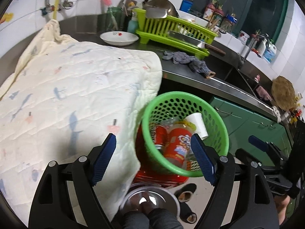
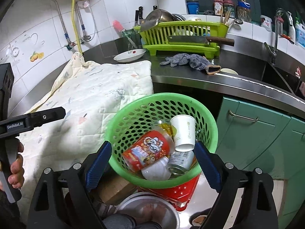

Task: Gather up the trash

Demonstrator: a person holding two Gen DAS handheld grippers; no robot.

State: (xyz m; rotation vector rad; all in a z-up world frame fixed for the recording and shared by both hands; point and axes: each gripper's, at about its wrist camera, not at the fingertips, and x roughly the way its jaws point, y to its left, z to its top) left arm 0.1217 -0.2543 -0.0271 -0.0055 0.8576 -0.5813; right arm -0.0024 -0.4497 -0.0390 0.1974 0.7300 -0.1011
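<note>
Green trash basket (image 2: 164,139) on floor-level clutter beside the counter, both grippers open over it

Basket perforated, tilted, sits on a red plastic piece (image 2: 179,196) by a steel bowl (image 2: 146,208); holds a red can (image 2: 148,150), white paper cup (image 2: 184,133), silver can (image 2: 180,162) and a white round item. Left gripper (image 1: 154,160) jaws spread, nothing between; right gripper (image 2: 152,164) the same, straddling the basket rim. Quilted cloth (image 2: 91,99) covers the surface to the left. Dark steel counter (image 2: 238,64) behind has a green dish rack (image 2: 183,36), cleaver (image 2: 190,40), grey gloves (image 2: 188,61), white dish (image 2: 129,55); green cabinets (image 2: 257,131) below, white tiled wall
</note>
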